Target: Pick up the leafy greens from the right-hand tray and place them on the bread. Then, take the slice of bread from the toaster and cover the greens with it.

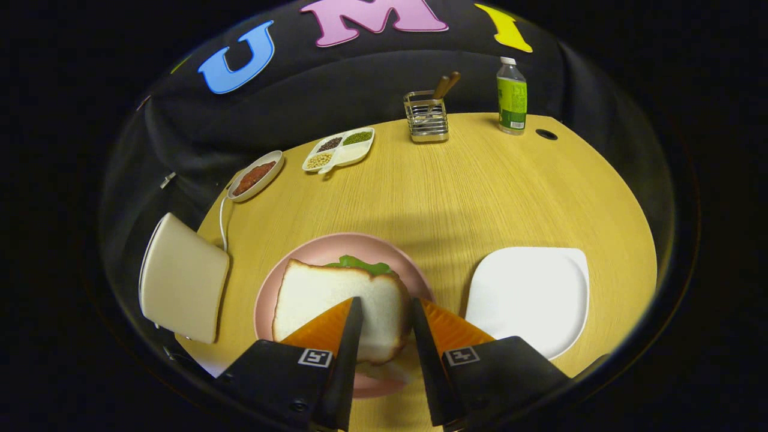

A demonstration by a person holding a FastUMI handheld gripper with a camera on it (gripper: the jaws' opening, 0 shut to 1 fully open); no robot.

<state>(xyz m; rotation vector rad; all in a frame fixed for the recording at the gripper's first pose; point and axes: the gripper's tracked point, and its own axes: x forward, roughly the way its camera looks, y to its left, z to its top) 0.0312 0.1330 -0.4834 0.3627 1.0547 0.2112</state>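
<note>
A white slice of bread (324, 300) lies on top of the pink plate (336, 246), and the leafy greens (363, 264) stick out from under its far edge. My gripper (386, 303) is open just over the near right part of the slice. The left finger overlaps the bread, the right finger stands at its right edge, and the slice's near corner shows in the gap between them. A cream toaster (183, 279) stands left of the plate. The white right-hand tray (528, 300) sits to the right of the fingers.
Beyond the plate the wooden table (456, 186) carries a small oval dish of red sauce (255, 175), a divided dish of beans (339, 149), a wire utensil holder (427, 117) and a green-labelled bottle (512, 96). A white cord (222, 222) runs from the toaster.
</note>
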